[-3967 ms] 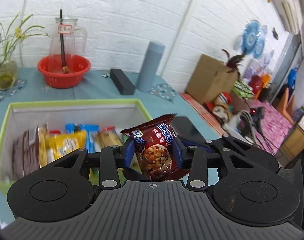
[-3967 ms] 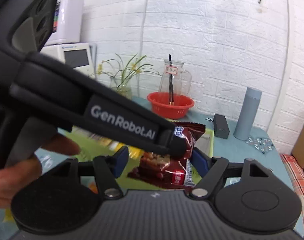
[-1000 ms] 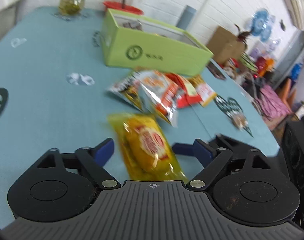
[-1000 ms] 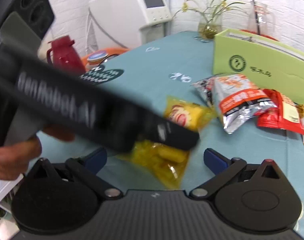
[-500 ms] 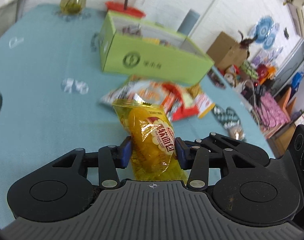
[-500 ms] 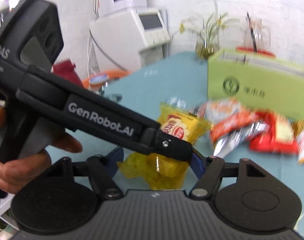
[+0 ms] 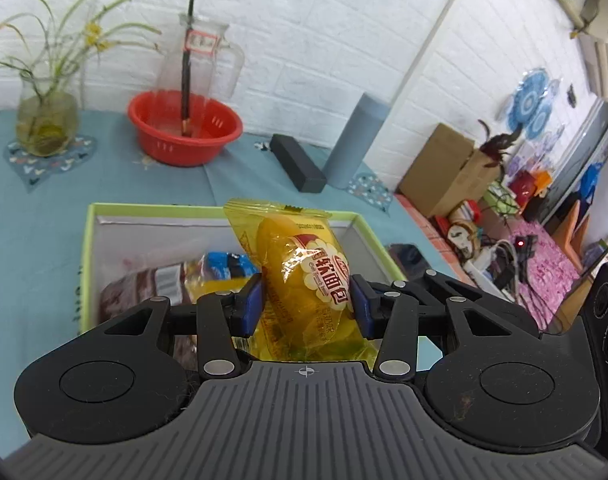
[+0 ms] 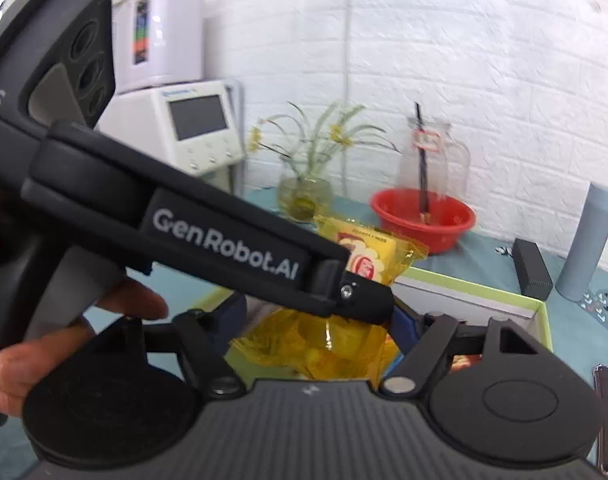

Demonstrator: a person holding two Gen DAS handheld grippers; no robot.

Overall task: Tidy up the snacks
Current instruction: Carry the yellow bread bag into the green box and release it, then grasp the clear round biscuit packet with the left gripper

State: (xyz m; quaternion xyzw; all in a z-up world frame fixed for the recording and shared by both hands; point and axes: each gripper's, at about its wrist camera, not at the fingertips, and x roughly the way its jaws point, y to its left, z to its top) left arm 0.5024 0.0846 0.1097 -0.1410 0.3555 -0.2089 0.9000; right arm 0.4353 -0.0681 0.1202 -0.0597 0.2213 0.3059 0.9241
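Note:
A yellow bread packet (image 7: 304, 276) stands upright with my left gripper (image 7: 306, 306) shut on its middle. It hangs above the green box (image 7: 89, 248), which holds several snack packets (image 7: 208, 276). In the right wrist view the left gripper's finger (image 8: 364, 298) crosses in front and clamps the same yellow packet (image 8: 364, 252). The packet's crumpled lower end hangs between the blue pads of my right gripper (image 8: 320, 318). Those jaws are opening and the pads stand just off the wrapper. A hand (image 8: 64, 340) grips the left tool's handle.
Behind the box stand a red basin (image 7: 184, 128) with a glass jug (image 7: 200, 60), a flower vase (image 7: 46, 120), a black block (image 7: 298, 162) and a grey cylinder (image 7: 356, 144). A white machine (image 8: 192, 128) sits at the back left. A cardboard box (image 7: 444, 168) lies beyond the table's right edge.
The left gripper shut on the yellow packet on the table and lifted it. Both grippers moved from the snack pile to above the green box. The right jaws narrowed, then widened.

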